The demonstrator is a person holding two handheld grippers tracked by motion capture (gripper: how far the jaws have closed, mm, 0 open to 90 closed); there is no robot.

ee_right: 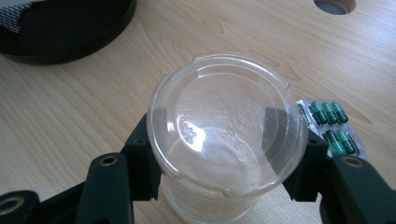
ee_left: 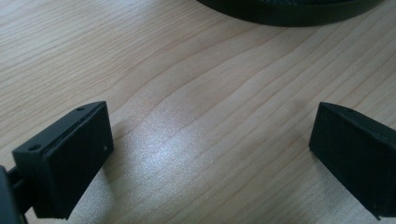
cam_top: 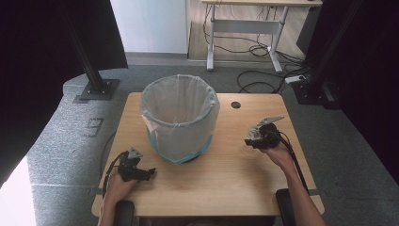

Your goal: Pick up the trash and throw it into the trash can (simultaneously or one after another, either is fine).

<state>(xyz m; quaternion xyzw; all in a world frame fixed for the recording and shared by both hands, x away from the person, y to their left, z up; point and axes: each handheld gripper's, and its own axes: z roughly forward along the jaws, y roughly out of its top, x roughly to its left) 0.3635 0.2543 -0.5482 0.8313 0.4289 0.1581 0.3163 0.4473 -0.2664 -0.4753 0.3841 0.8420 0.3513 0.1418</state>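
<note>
A clear plastic cup with a round clear lid (ee_right: 224,126) stands on the wooden table (cam_top: 221,179), and my right gripper (ee_right: 224,140) is shut on it, one black jaw on each side just below the lid. In the high view the right gripper (cam_top: 249,140) sits at the table's right side, pointing left. A blister pack of green capsules (ee_right: 334,128) lies flat just beyond the cup on the right. My left gripper (cam_top: 149,172) rests low at the front left; its jaws (ee_left: 210,140) stand wide open over bare wood.
A round bin lined with a pale plastic bag (cam_top: 179,117) stands at the middle back of the table; its dark base (ee_right: 60,32) shows ahead of the cup. A cable hole (cam_top: 235,104) lies behind the right gripper. Bare wood lies between the two hands.
</note>
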